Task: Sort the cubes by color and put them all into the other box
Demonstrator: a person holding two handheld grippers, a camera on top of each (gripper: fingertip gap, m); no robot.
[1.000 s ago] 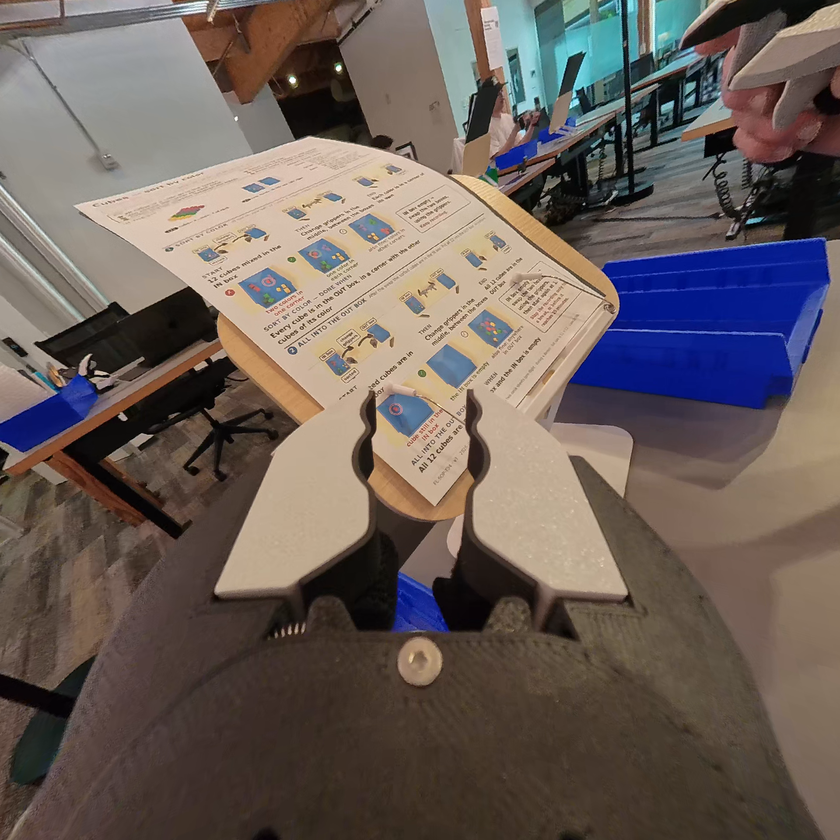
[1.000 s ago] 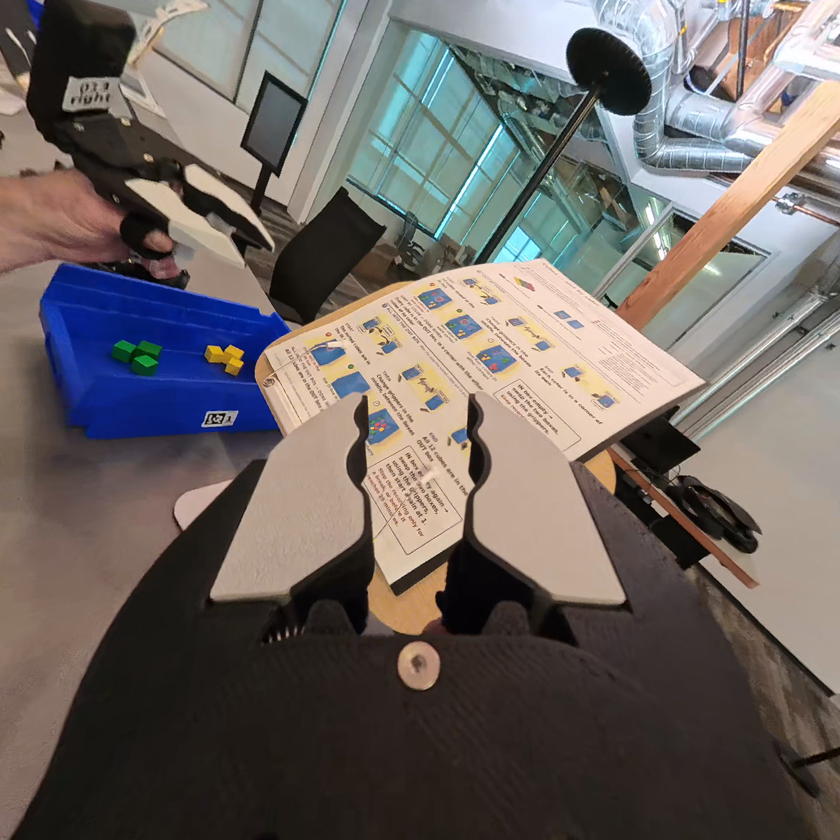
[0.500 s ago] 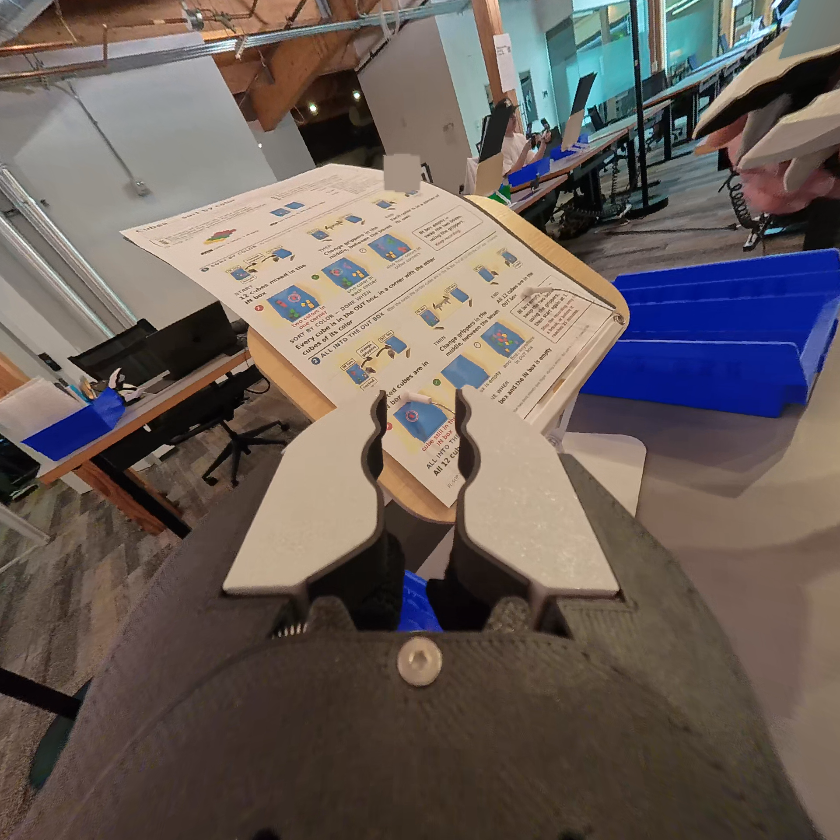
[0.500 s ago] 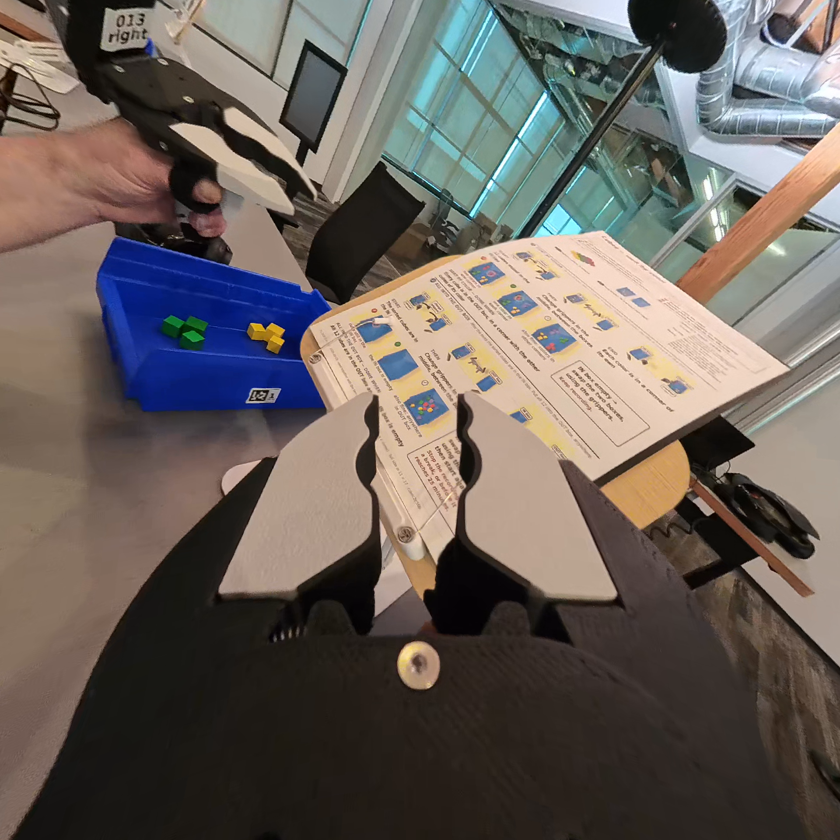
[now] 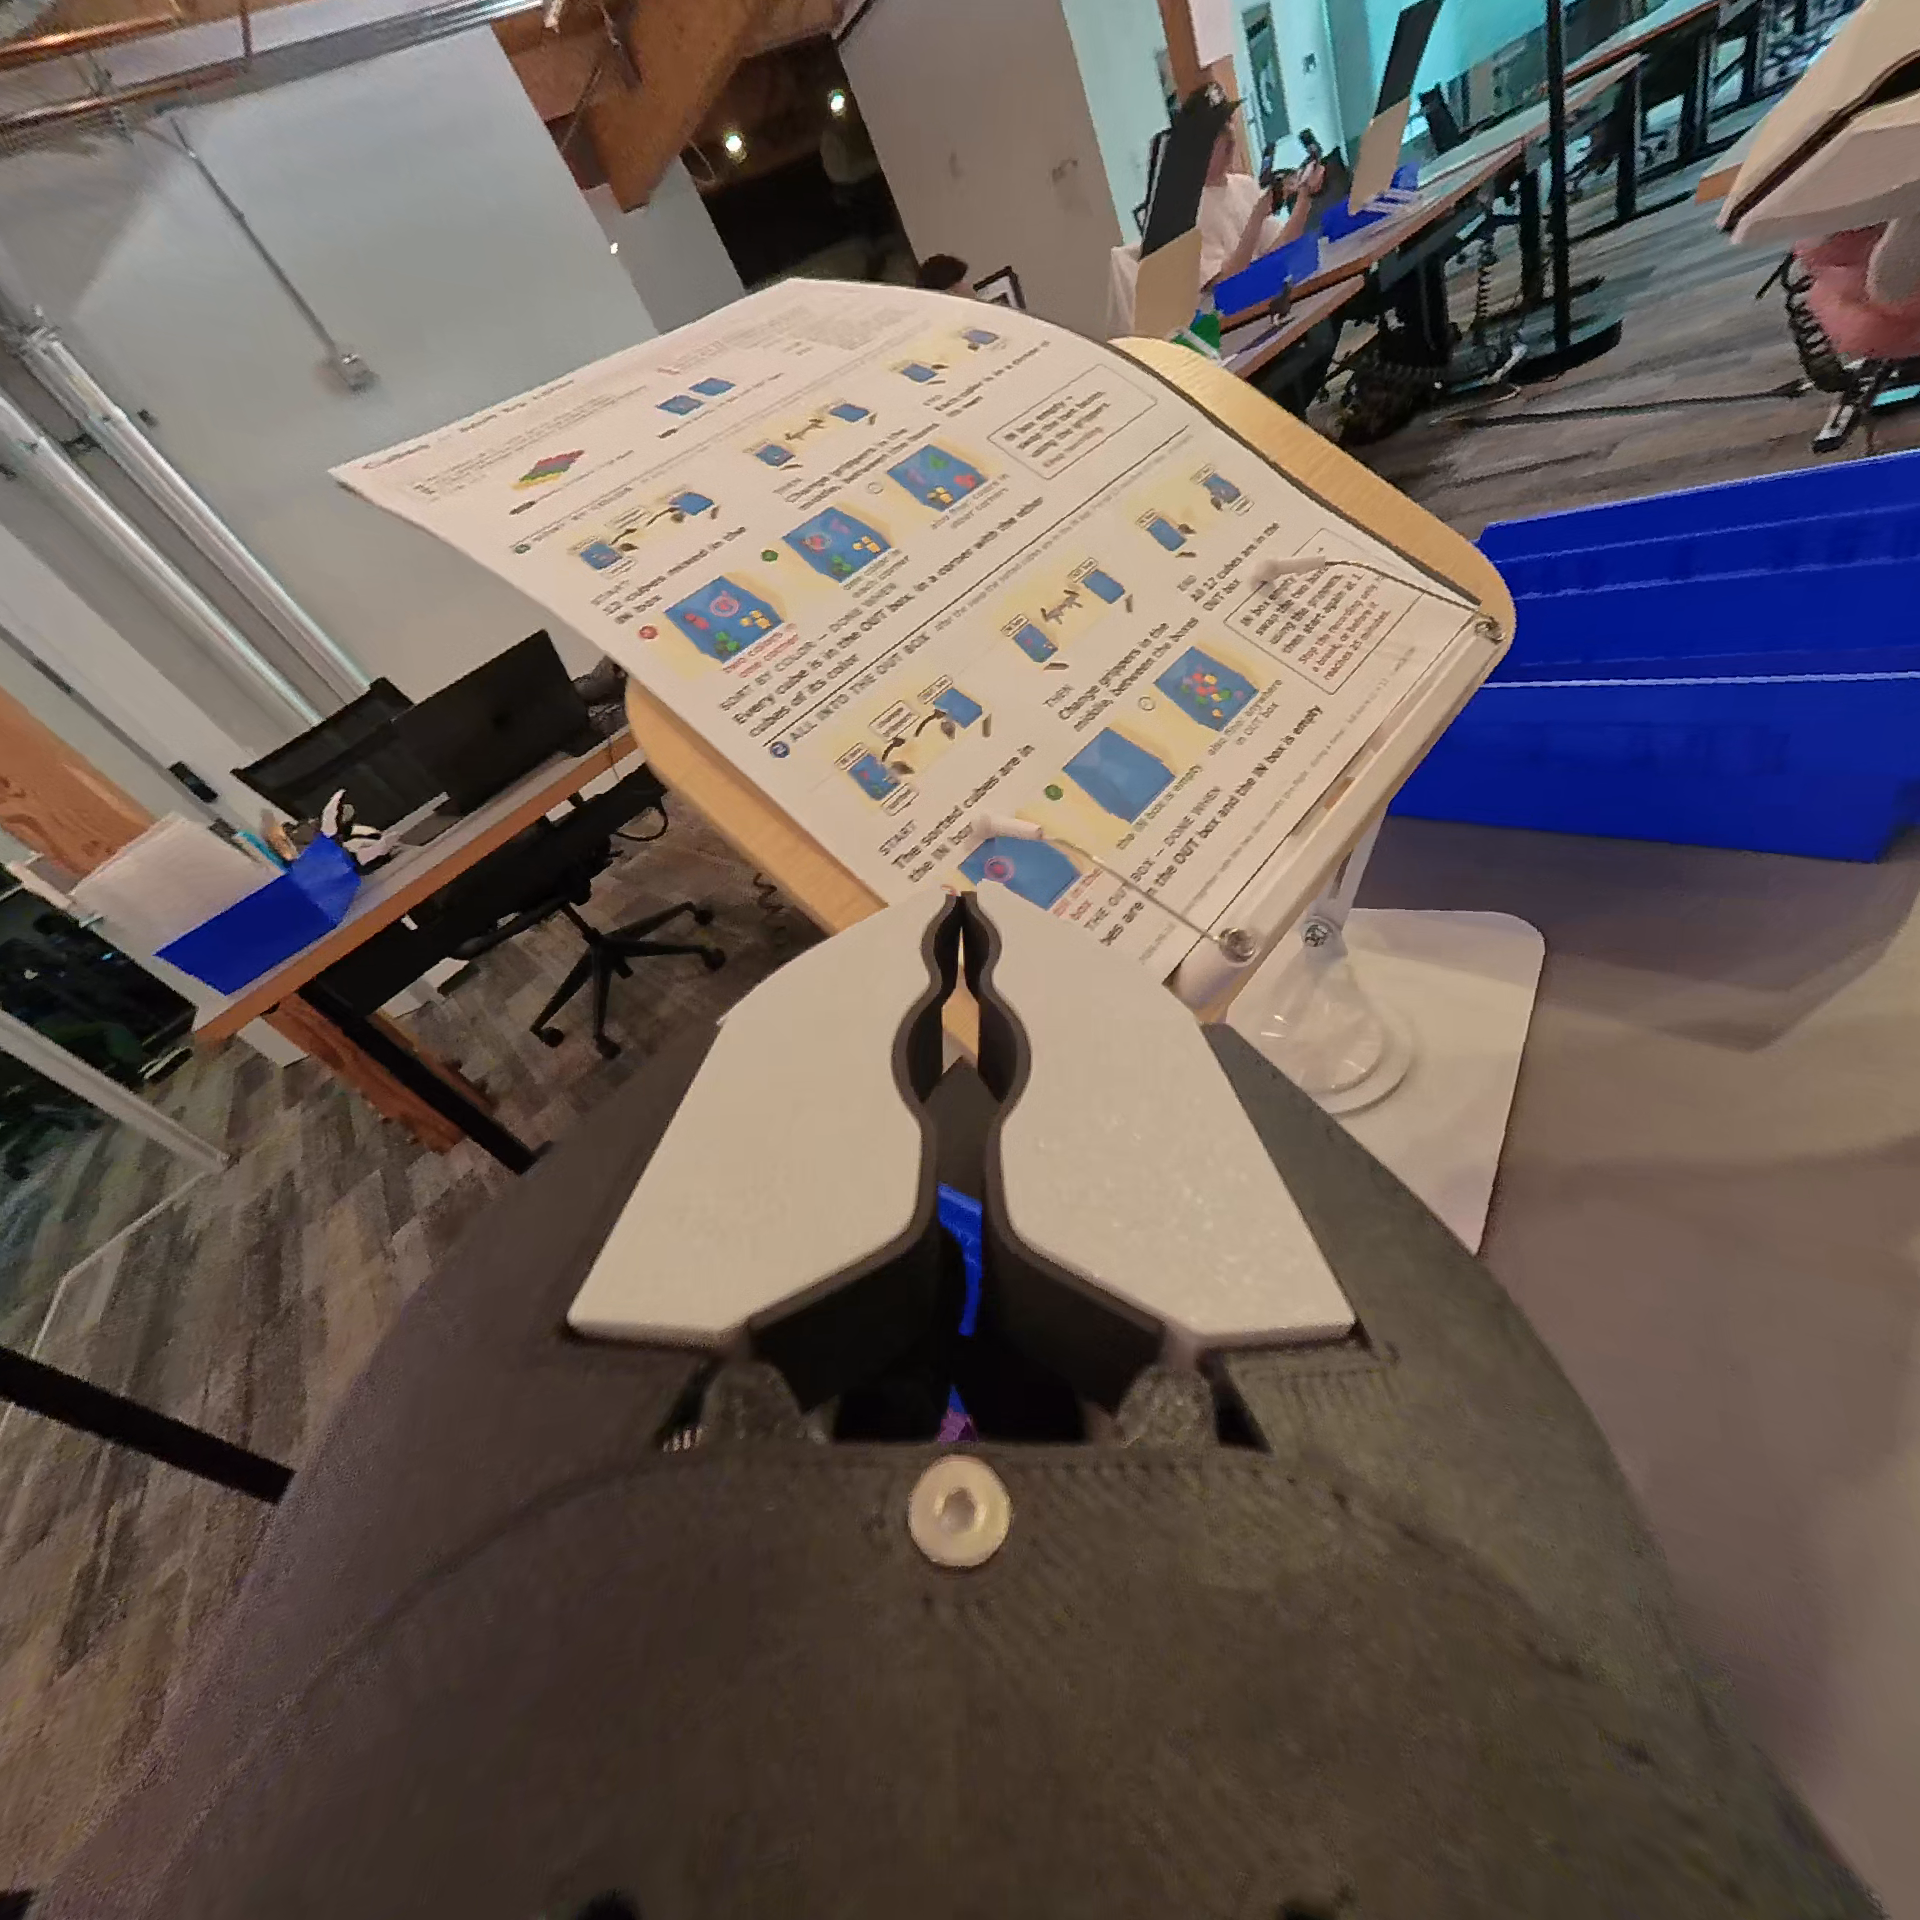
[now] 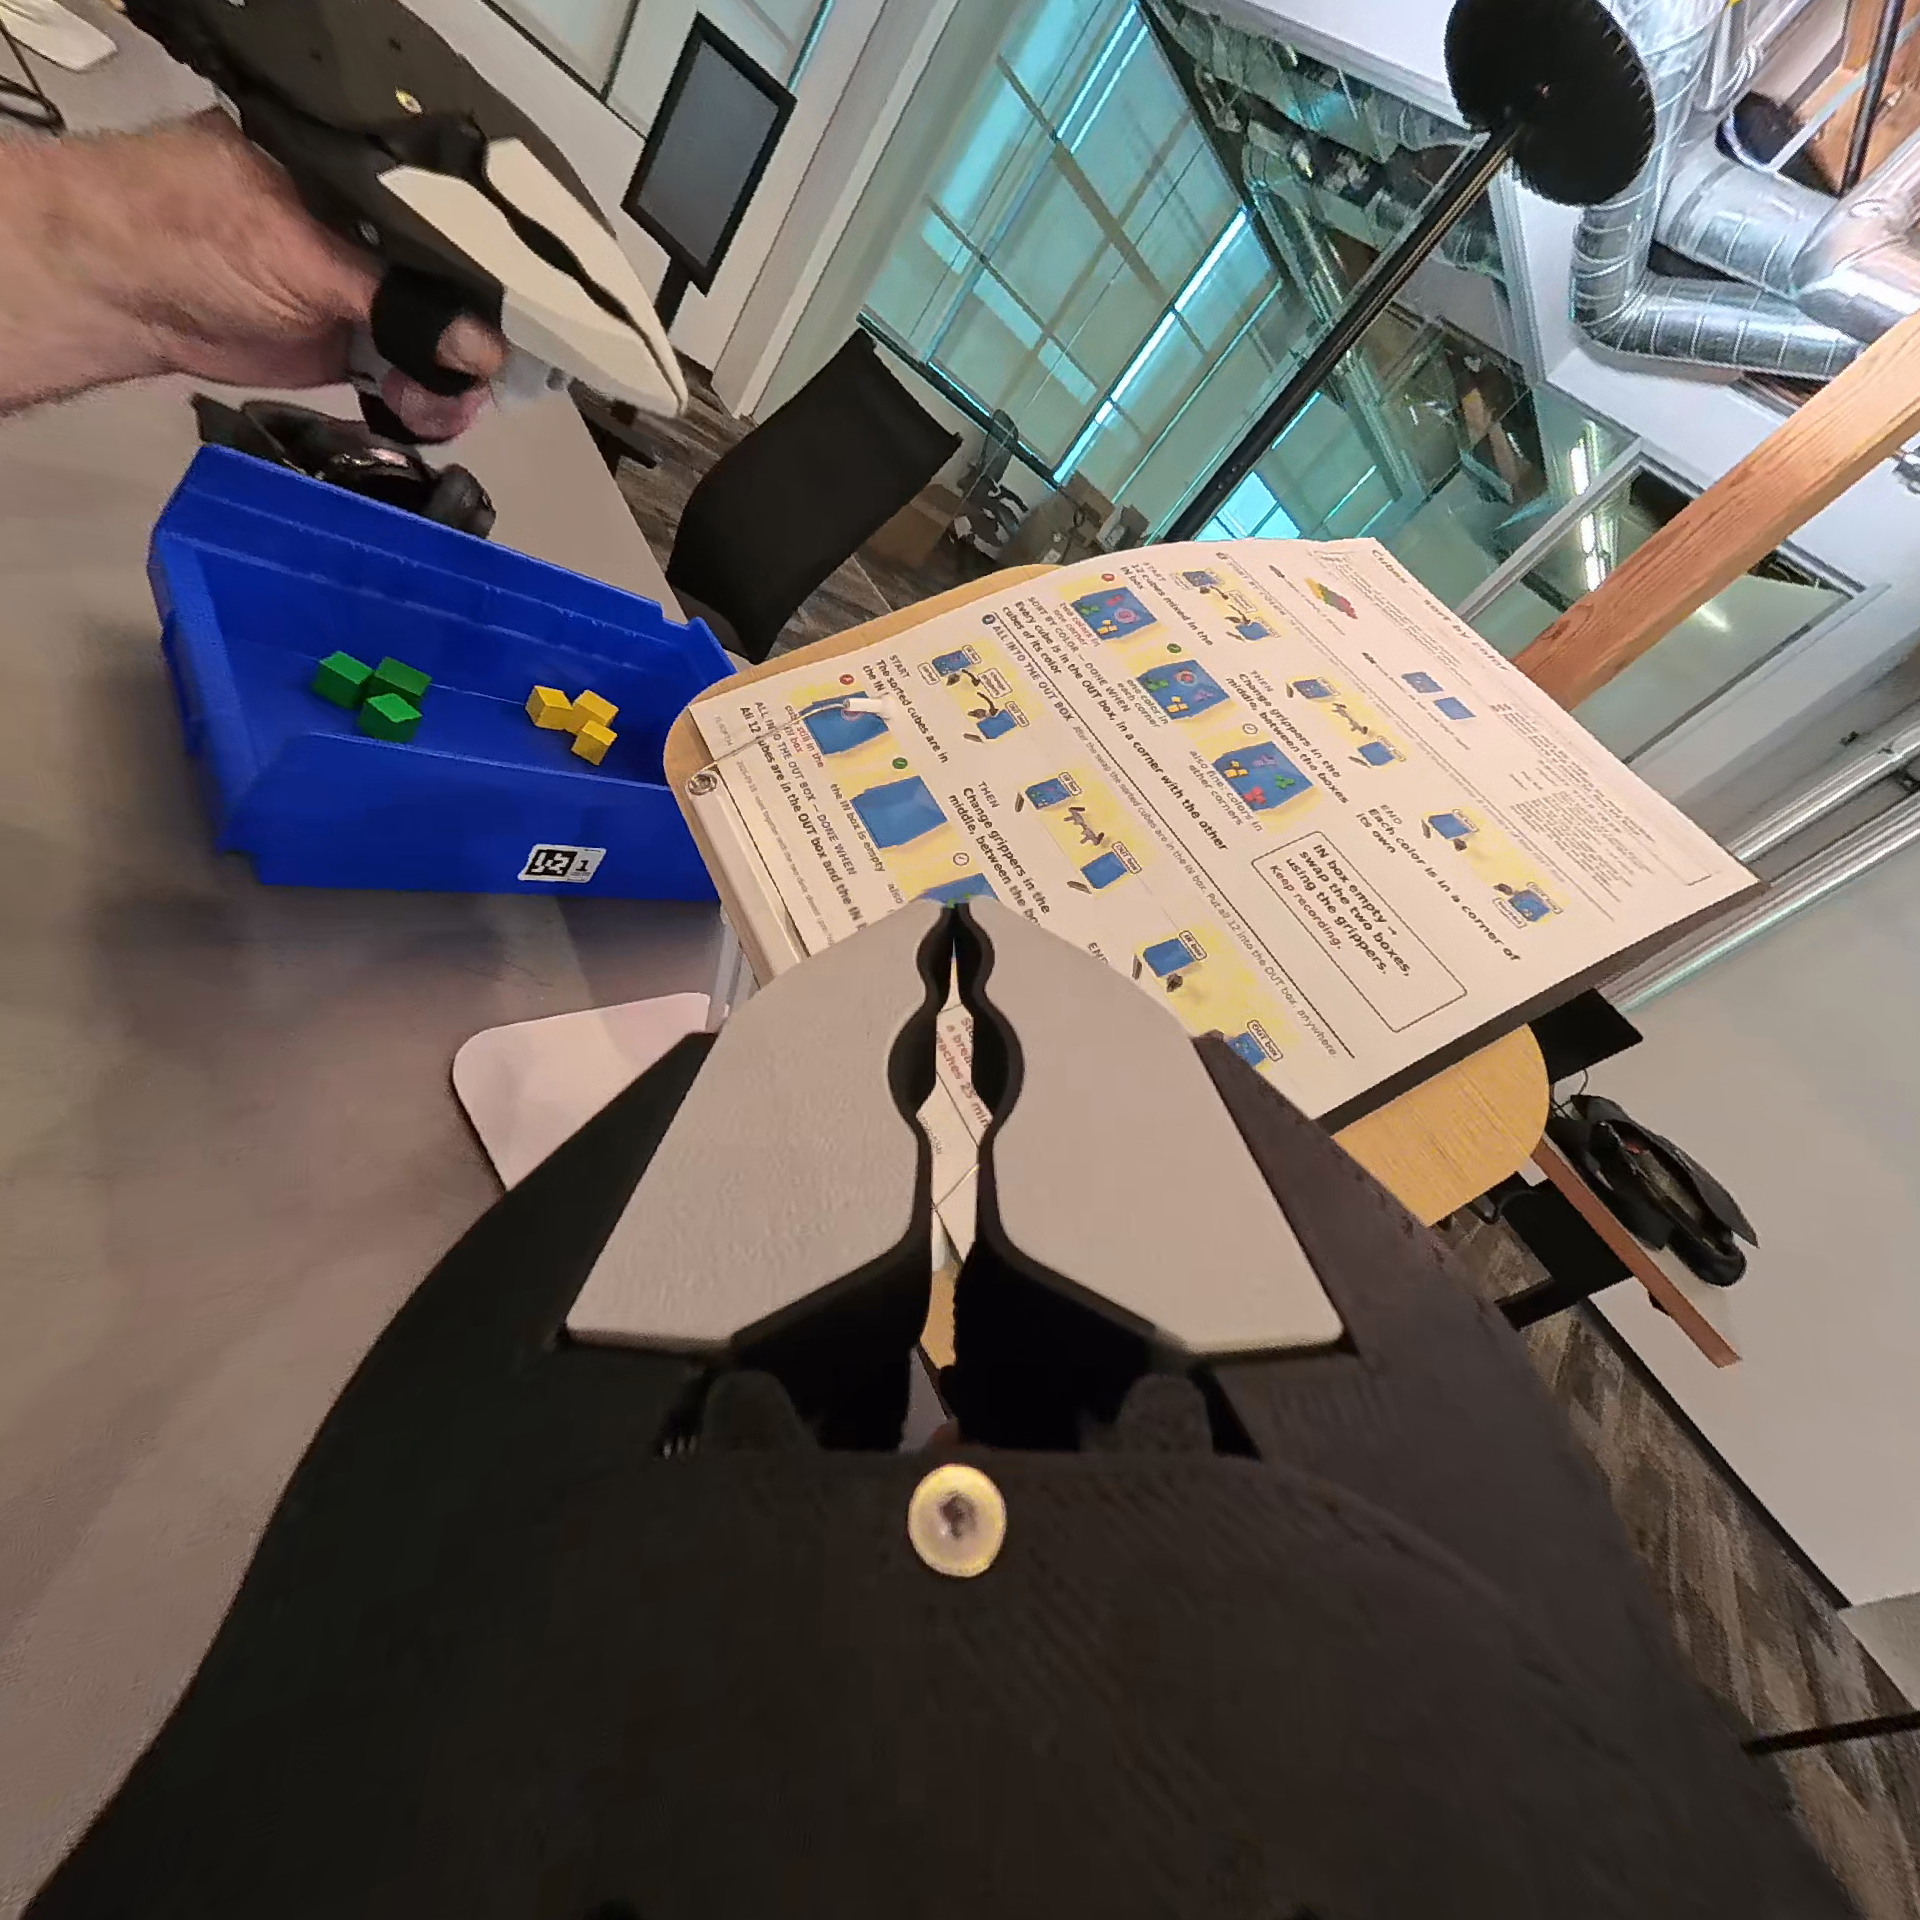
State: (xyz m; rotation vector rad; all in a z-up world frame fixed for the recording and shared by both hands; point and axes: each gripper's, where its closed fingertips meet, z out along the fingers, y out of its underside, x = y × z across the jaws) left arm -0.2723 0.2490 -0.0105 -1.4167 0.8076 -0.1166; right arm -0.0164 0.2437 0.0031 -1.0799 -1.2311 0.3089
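Two grippers: we hold one black two-finger gripper with grey finger plates in each hand, both raised above the grey tabletop (image 6: 208,1039).
Left gripper (image 5: 958,902): its fingertips are pressed together on nothing; we see it point at the lower edge of the instruction sheet.
Right gripper (image 6: 953,914): its fingertips meet at the tip with nothing between them; it also faces the sheet.
Instruction sheet: a white printed page with blue and yellow diagrams (image 6: 1195,790), lying on a tilted light wooden board on a white stand (image 5: 1382,1039).
Blue plastic box with cubes (image 6: 343,790): it stands on the table left of the stand in the right wrist view and carries a small black-and-white marker tag (image 6: 561,862).
Green wooden cubes (image 6: 372,691): three, clustered in the box's left part.
Yellow wooden cubes (image 6: 575,719): three, clustered nearer the stand, apart from the green group.
Second blue plastic box (image 5: 1683,686): it stands right of the stand in the left wrist view; we cannot tell its contents.
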